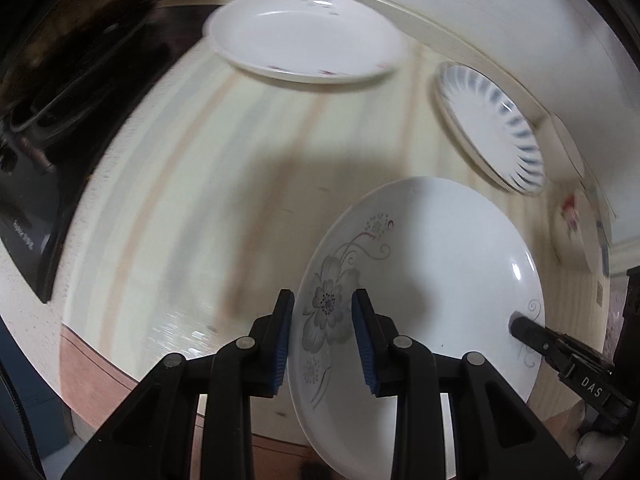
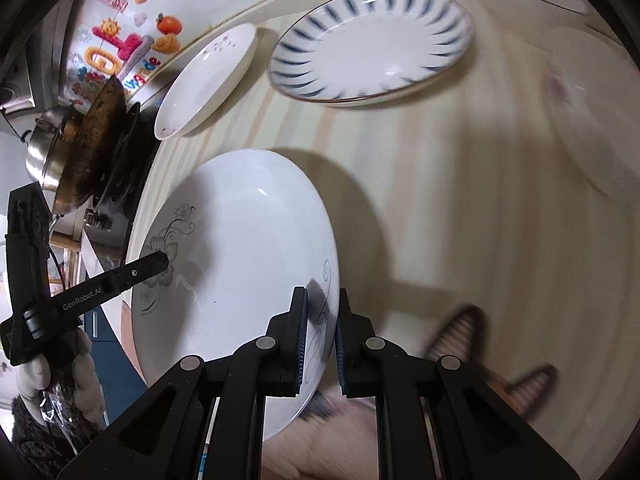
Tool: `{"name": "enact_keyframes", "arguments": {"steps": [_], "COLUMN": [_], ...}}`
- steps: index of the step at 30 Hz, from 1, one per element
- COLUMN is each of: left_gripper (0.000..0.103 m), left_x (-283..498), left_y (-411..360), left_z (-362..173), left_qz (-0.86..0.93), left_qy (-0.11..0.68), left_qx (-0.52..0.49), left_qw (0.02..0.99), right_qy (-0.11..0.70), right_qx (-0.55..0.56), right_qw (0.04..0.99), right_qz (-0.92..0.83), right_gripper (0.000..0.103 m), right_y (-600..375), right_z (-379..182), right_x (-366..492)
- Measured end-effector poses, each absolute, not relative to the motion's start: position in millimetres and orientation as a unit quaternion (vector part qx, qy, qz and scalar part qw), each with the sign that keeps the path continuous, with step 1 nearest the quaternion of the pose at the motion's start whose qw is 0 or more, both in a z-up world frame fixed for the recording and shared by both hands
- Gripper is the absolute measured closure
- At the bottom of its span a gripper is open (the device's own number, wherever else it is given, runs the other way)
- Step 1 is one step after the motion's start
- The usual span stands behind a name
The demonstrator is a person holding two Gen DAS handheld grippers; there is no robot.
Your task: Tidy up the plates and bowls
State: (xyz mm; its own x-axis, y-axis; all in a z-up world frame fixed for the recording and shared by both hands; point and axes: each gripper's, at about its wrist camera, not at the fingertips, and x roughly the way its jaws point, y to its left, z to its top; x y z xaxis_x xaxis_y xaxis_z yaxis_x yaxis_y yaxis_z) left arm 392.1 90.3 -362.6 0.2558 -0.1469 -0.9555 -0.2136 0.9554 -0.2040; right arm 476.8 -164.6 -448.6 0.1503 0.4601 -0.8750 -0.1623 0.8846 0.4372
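A white plate with a grey flower pattern (image 1: 432, 264) is held above the counter by both grippers; it also shows in the right wrist view (image 2: 240, 248). My left gripper (image 1: 323, 344) straddles its flowered rim, jaws either side of the edge. My right gripper (image 2: 323, 340) is shut on the opposite rim. The right gripper's finger (image 1: 528, 330) shows in the left wrist view, and the left gripper's finger (image 2: 148, 266) in the right wrist view. A pink-speckled white plate (image 1: 304, 36) and a blue-striped plate (image 1: 492, 124) lie on the counter.
A black stove with a dark wok (image 2: 96, 144) and a steel pot (image 2: 44, 148) stands at the left. More white dishes (image 1: 576, 220) lie at the counter's right. The wall runs behind the plates. The counter's front edge (image 1: 104, 364) is close below.
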Motion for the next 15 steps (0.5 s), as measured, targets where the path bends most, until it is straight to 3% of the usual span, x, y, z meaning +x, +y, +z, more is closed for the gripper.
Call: {"name": "enact_keyframes", "arguments": {"steps": [15], "left_gripper": [0.076], "left_x": [397], "left_y": [-15], "left_z": [-375], "left_qz": [-0.036], "left_qy": [0.624], "left_qx": [-0.080], "left_qw": [0.776], "right_qy": [0.605], "right_qx": [0.156], "right_qw": [0.768], "right_qz": [0.137], "right_gripper": [0.089], "right_y": [-281], "right_z": [-445], "right_x": [446]}}
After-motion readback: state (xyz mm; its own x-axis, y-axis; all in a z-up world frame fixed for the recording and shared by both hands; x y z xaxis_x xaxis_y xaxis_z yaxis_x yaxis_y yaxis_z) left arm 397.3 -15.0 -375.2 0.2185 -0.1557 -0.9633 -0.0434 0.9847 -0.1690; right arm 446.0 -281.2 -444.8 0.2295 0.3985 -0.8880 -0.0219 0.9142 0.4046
